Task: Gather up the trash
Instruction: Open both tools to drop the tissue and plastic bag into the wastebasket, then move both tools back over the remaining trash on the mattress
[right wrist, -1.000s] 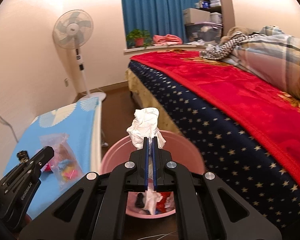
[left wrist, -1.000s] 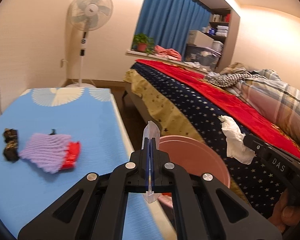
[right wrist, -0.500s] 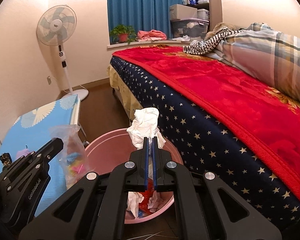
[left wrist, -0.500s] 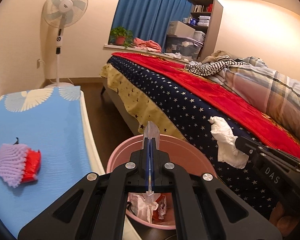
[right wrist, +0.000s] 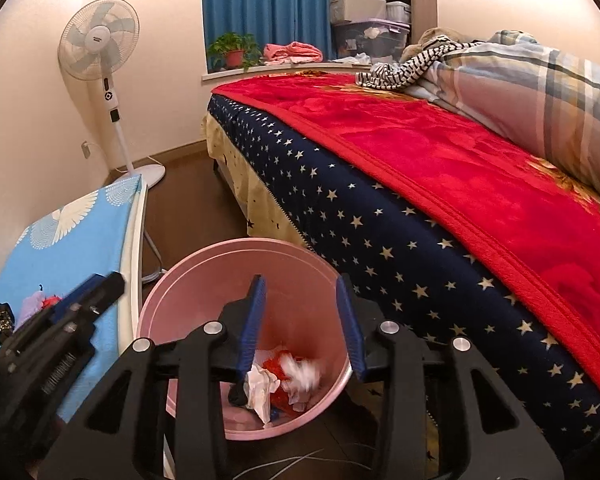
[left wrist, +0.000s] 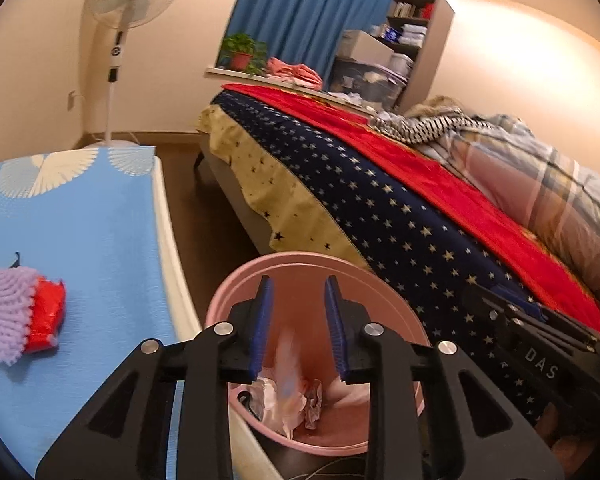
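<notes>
A pink bin (left wrist: pixel 236 292) stands on the floor between the bed and the blue board, with crumpled trash (left wrist: pixel 284 404) in it. Over it my left gripper (left wrist: pixel 299 284) has its jaws opening; a blurred clear plastic bag (left wrist: pixel 288 360) falls free below them. My right gripper (right wrist: pixel 300 284) is also over the pink bin (right wrist: pixel 172 272), jaws opening, and a blurred white tissue (right wrist: pixel 302 374) drops onto the trash pile (right wrist: pixel 268 388). Neither gripper's pads touch anything. Each gripper shows in the other's view: right gripper (left wrist: pixel 532 332), left gripper (right wrist: pixel 80 300).
A blue-covered board (left wrist: pixel 80 220) lies to the left, holding a purple foam net with a red wrapper (left wrist: pixel 16 320) and a small dark item (right wrist: pixel 2 316). The bed (right wrist: pixel 420 168) with red blanket and star cover runs along the right. A standing fan (right wrist: pixel 100 40) is at the back.
Both grippers have gone from shut to open over the pink bin. The plastic bag has left the left one and the tissue the right one, both dropping into the bin.
</notes>
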{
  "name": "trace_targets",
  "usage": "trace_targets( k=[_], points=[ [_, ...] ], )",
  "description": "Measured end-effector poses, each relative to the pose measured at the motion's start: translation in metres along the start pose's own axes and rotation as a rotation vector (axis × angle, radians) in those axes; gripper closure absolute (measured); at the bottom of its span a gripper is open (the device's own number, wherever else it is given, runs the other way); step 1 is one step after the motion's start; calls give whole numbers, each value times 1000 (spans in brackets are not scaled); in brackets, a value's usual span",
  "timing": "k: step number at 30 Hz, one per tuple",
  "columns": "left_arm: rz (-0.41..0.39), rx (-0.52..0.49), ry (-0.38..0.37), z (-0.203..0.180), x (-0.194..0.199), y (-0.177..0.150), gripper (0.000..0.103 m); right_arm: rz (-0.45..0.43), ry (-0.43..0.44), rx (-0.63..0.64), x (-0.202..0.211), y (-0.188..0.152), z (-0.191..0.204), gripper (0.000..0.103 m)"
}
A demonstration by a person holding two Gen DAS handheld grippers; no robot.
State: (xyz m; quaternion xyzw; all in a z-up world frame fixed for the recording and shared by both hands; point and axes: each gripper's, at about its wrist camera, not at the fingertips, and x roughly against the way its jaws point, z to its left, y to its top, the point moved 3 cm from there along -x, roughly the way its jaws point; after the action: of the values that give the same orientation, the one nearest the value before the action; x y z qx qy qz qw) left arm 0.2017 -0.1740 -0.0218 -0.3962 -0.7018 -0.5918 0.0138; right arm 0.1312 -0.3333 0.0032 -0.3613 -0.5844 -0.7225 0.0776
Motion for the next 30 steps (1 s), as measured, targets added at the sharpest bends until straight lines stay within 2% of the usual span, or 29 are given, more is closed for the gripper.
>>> trace_targets(
  k=[7,13,19,24,28,30],
  points=[
    [-55,14,36,11,30,9,77,-39,36,12,18,4,19,65],
    [-113,40,112,35,59,18,77,-90,130,36,36,7,58,65],
    [-176,111,279,76,90,23,77,-113,232,34,46,6,97,66],
    [-225,227,477,127,119,20,77,-92,330,43,42,-2,136,66],
    [-234,303,622,165,134,13,77,-65,404,44,36,-11,164,68],
    [-230,318,669,182,137,9,77,-58,436,52,33,-15,179,68]
  ],
)
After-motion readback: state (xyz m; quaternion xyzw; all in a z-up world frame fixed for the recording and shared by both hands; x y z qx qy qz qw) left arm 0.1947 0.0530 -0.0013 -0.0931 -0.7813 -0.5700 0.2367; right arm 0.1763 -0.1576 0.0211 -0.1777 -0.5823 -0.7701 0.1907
